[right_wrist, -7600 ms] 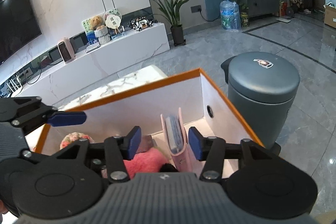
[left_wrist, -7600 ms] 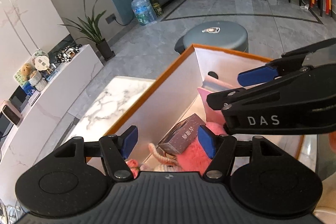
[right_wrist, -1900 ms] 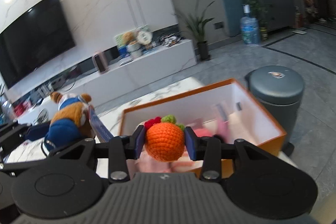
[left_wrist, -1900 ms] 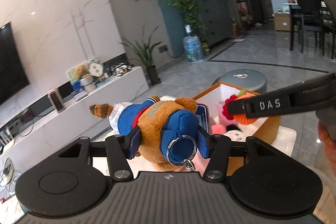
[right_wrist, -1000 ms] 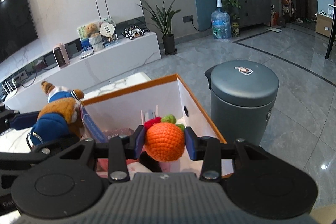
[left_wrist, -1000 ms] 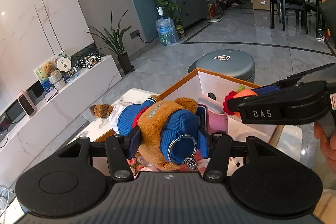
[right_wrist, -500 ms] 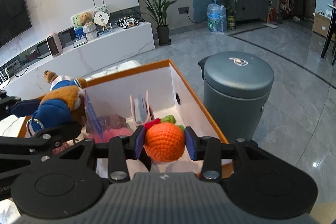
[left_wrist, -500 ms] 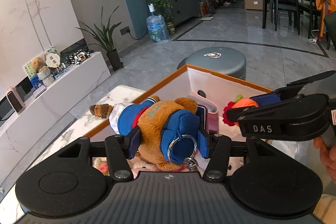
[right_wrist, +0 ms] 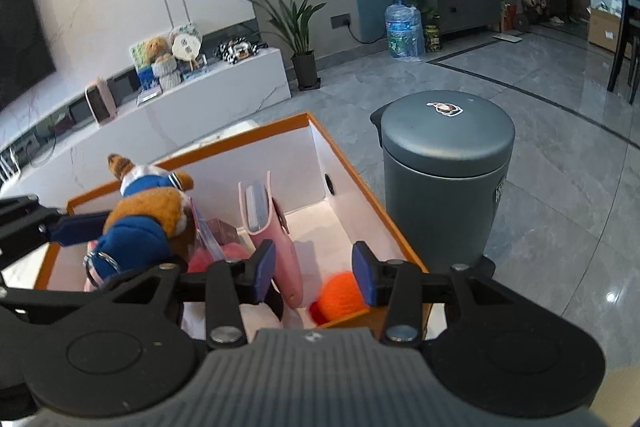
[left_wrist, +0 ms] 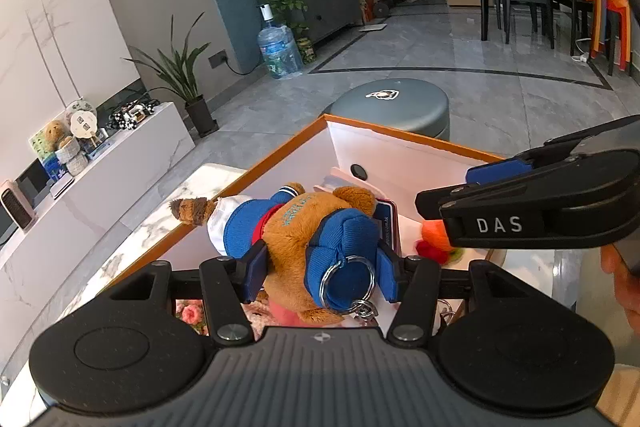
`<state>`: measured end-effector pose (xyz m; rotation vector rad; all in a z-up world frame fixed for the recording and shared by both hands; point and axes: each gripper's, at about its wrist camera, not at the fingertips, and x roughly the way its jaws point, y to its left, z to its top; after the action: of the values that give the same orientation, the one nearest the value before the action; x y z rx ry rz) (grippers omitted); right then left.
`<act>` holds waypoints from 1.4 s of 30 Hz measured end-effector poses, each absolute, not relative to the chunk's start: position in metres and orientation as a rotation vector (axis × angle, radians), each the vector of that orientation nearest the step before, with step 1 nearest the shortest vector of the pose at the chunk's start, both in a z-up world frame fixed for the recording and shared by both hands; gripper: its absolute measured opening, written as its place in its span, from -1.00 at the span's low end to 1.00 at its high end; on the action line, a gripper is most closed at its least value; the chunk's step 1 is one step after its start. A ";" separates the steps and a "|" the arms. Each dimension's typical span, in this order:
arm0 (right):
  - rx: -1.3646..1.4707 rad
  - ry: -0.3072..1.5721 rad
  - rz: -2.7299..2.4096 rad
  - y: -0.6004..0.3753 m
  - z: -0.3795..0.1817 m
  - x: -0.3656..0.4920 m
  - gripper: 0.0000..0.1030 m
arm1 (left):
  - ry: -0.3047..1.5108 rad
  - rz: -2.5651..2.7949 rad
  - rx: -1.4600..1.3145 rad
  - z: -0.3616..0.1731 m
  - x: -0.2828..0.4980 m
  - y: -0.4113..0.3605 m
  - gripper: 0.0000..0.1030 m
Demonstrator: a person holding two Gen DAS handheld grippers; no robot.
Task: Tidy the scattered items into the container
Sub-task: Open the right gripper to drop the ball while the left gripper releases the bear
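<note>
My left gripper (left_wrist: 320, 273) is shut on a brown plush bear in blue clothes (left_wrist: 304, 227) and holds it over the orange-rimmed white box (left_wrist: 400, 135). The bear also shows in the right wrist view (right_wrist: 144, 223). My right gripper (right_wrist: 314, 275) is open above the box's near right corner (right_wrist: 360, 183). The orange crochet ball (right_wrist: 340, 293) lies on the box floor below its fingers; it also shows in the left wrist view (left_wrist: 434, 233). A pink pouch (right_wrist: 272, 227) stands upright in the box.
A grey lidded bin (right_wrist: 444, 163) stands on the floor just right of the box. The box sits on a marble table (left_wrist: 132, 227). A white TV bench (right_wrist: 180, 107) with ornaments runs along the wall. More soft items (right_wrist: 224, 251) lie in the box.
My right gripper has opened and the orange crochet ball has dropped into the box. My left gripper has moved lower over the box, still holding the bear.
</note>
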<state>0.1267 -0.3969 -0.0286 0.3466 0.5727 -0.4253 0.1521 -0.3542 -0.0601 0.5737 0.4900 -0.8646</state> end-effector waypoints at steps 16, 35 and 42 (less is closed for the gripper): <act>0.341 0.507 -0.466 -0.396 -0.024 0.123 0.01 | 0.481 -0.924 0.602 -0.073 0.158 -0.391 0.25; 0.358 0.504 -0.459 -0.395 -0.026 0.124 0.01 | 0.451 -0.927 0.657 -0.081 0.152 -0.393 0.52; 0.348 0.493 -0.460 -0.390 -0.019 0.124 0.01 | 0.432 -0.915 0.627 -0.070 0.150 -0.383 0.60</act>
<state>0.1242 -0.3904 -0.0190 0.3485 0.4927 -0.4604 0.1500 -0.3828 -0.0703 0.6273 0.4320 -0.9147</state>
